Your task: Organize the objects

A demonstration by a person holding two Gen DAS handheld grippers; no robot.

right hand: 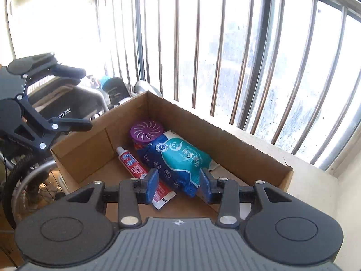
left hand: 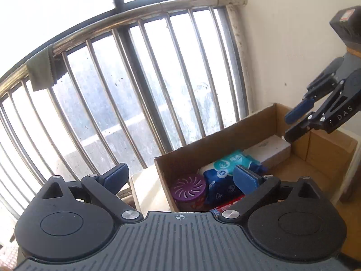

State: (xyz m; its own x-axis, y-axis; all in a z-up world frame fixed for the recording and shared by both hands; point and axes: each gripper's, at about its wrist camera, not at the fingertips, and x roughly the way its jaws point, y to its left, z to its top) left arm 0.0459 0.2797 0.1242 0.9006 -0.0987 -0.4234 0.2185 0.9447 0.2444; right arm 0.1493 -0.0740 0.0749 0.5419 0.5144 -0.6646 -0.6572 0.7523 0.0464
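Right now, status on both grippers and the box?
Left gripper open, empty. Right gripper open, empty, above cardboard box. Wipes pack, toothpaste tube, purple air freshener inside. Nothing blocking.

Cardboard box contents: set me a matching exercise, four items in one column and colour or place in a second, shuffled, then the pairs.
Items:
1. Air freshener
2. Wipes pack
3. Toothpaste tube
4. White box

Descriptions:
A. Red and white, lying flat beside the wipes
B. Purple slotted lid, in a corner of the cardboard box
C. Plain, against the wall on the railing side
D. Blue and teal soft pack, mid-box

Pairs: 1-B, 2-D, 3-A, 4-C
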